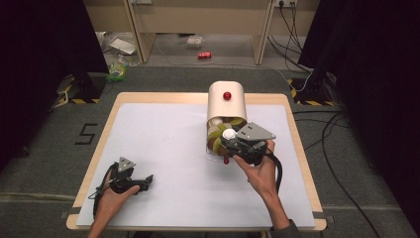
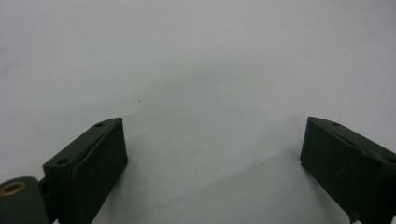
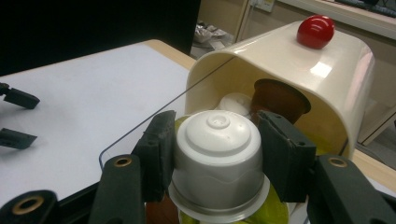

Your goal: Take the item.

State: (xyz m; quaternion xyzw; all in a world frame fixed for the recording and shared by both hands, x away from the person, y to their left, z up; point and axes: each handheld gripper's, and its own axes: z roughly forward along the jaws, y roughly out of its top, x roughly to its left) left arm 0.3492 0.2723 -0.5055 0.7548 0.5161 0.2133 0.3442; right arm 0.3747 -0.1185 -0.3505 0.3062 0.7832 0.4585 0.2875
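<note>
1. Pinching a white coffee capsule (image 3: 217, 158) between its two black jaws is the right gripper (image 3: 219, 161). The pads press on both sides of it, so it's clamped tight.
2. That capsule is a little domed plastic cup with a flat flange at the wide end and a small dimple on the top.
3. It sits right at the open mouth of a cream container (image 1: 227, 104) with a rounded top and a red knob (image 1: 227, 95), toward the far right-middle of the worktop (image 1: 163, 144).
4. More capsules are piled inside: a brown one (image 3: 280, 98), another white one (image 3: 236, 102) behind, and yellow-green ones (image 1: 214, 133) under the held capsule.
5. A clear panel (image 3: 140, 133) lies out in front of the opening, and you can just make out its thin edge.
6. Over at the near left corner the left gripper (image 1: 147, 181) rests low over the worktop in the person's left hand (image 1: 110, 201), jaws spread wide with nothing between them, well apart from the container.
7. Worktop is a white sheet on a light wooden board.
8. Grey carpet around it, black curtains both sides, cables on the right, wooden furniture legs at the back, and a red can (image 1: 204, 55) plus some bits of litter on the floor.
</note>
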